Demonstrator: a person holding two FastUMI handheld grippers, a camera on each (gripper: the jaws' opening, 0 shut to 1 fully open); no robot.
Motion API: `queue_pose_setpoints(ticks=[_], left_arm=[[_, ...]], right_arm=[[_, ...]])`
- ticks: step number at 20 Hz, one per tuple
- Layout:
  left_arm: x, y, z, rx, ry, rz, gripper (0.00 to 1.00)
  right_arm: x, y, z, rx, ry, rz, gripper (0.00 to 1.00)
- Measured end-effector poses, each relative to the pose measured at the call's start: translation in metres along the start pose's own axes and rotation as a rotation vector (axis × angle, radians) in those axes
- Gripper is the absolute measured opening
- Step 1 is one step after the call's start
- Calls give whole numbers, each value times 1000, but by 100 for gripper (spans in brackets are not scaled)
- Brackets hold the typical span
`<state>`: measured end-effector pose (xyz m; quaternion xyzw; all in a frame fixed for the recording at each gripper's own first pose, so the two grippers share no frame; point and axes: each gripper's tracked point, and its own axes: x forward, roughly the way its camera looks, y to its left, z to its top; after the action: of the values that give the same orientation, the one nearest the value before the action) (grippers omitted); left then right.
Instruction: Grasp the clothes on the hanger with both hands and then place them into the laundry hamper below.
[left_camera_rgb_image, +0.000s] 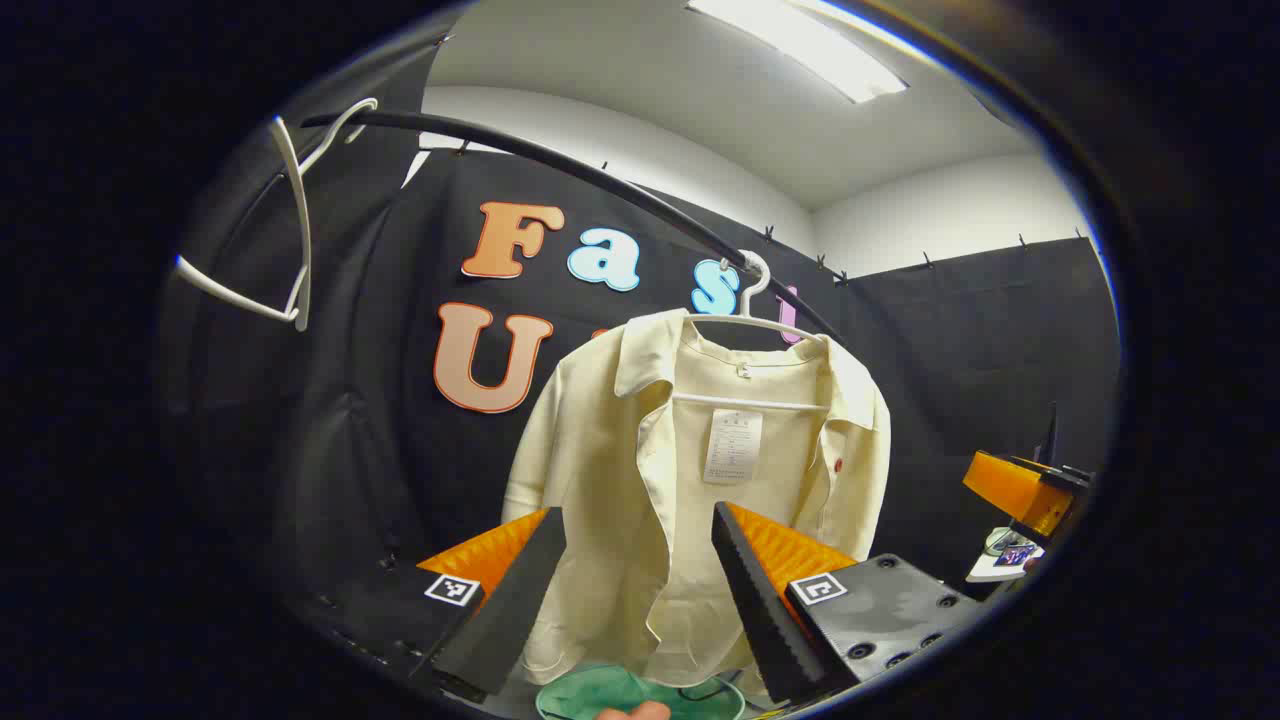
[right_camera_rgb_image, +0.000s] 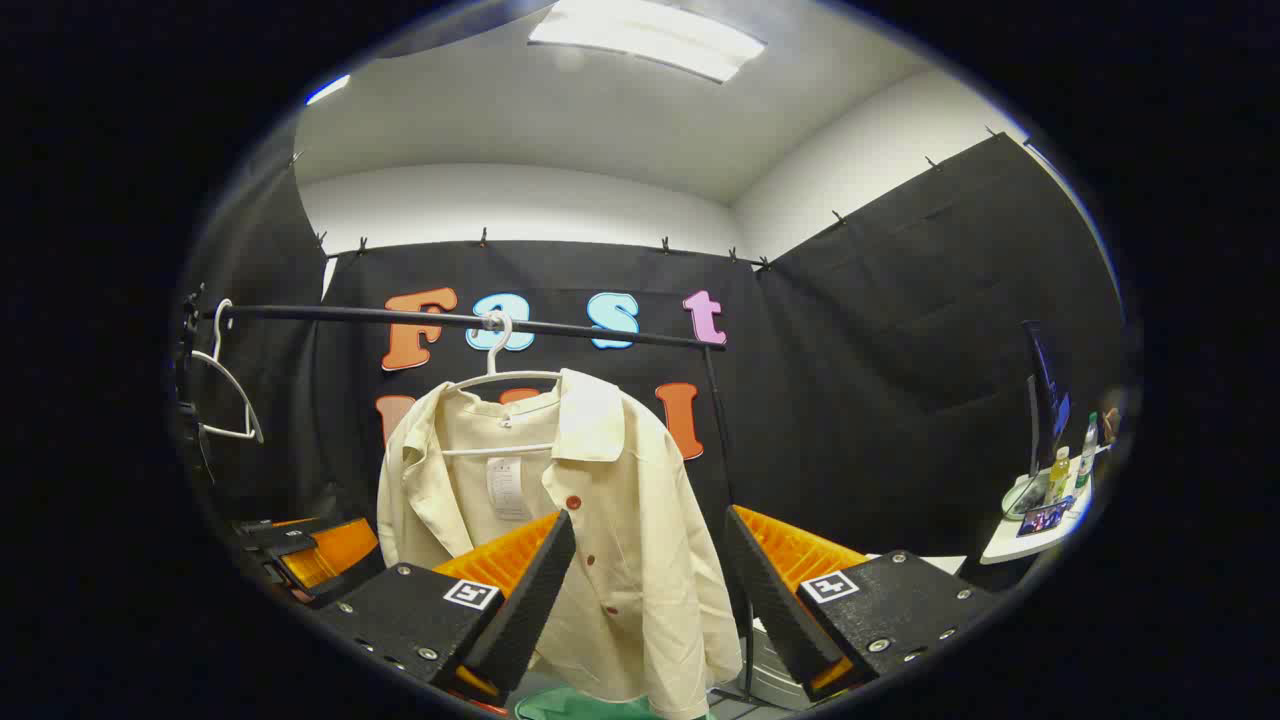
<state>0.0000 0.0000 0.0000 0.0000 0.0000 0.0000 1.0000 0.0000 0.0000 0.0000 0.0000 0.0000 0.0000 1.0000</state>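
Early stage, nothing grasped yet. Cream-yellow button-front shirt with red buttons (left_camera_rgb_image: 700, 470) hanging open on a thin white plastic hanger (left_camera_rgb_image: 752, 322), hooked over the black metal rail (left_camera_rgb_image: 560, 165) against the black cloth wall. Seen also in the right gripper view, shirt (right_camera_rgb_image: 600, 540) draped full length, collar up on the hanger (right_camera_rgb_image: 497, 375), rail (right_camera_rgb_image: 400, 317) running level above. Left hand-held gripper (left_camera_rgb_image: 640, 590) spread wide, black ribbed fingers (left_camera_rgb_image: 515, 600) framing the lower shirt front, apparently short of the cloth, no contact visible. Right hand-held gripper (right_camera_rgb_image: 645, 590) likewise wide apart, fingers (right_camera_rgb_image: 525, 600) either side of the shirt's right panel, nothing pinched; hard to tell whether a fingertip brushes the fabric. Other gripper's orange-and-black body visible off to the side in each view (left_camera_rgb_image: 1020, 490) (right_camera_rgb_image: 320, 550). Second, bare white hanger (left_camera_rgb_image: 290, 230) farther along the rail, unused. Green round rim (left_camera_rgb_image: 640, 695) at the bottom edge below the shirt, probably the laundry hamper, mostly cut off, so contents impossible to judge; same green edge (right_camera_rgb_image: 580, 705) under the hem in the right gripper view. Small white side counter (right_camera_rgb_image: 1030, 540) with bottles at far right, irrelevant. Done: approach and alignment in front of the garment. Left: closing both grippers on the cloth, pulling the shirt off the hanger, lowering into the hamper.
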Motion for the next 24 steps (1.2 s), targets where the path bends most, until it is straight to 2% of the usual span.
queue_pose_setpoints(ticks=[1, 5, 6, 8, 11, 12, 13, 17, 24], left_arm=[[-2, 1, 0, -1, 5, 10, 97], [-7, 2, 5, 13, -5, 56, 97], [-8, 1, 5, 16, -5, 71, 100], [-9, 2, 7, 3, -15, 95, 96], [-9, -1, 7, -9, -9, 74, 96], [-9, 2, 6, 3, 3, 66, 100], [-9, 4, 6, 14, 5, 60, 96], [-2, 6, 3, 22, 0, 44, 96], [5, 3, 6, 26, -1, 25, 97]], right_arm=[[3, 4, -3, -1, 8, 20, 94], [7, 8, -3, -3, 3, 81, 94], [7, 10, -5, -5, 12, 99, 94], [9, 13, -6, 6, 26, 126, 94], [9, 5, -11, 14, 44, 85, 94], [8, 4, -14, 13, 54, 73, 94], [7, 6, -14, 13, 56, 71, 94], [5, 0, -19, -1, 62, 38, 94], [8, 17, -16, 1, 35, 64, 94]])
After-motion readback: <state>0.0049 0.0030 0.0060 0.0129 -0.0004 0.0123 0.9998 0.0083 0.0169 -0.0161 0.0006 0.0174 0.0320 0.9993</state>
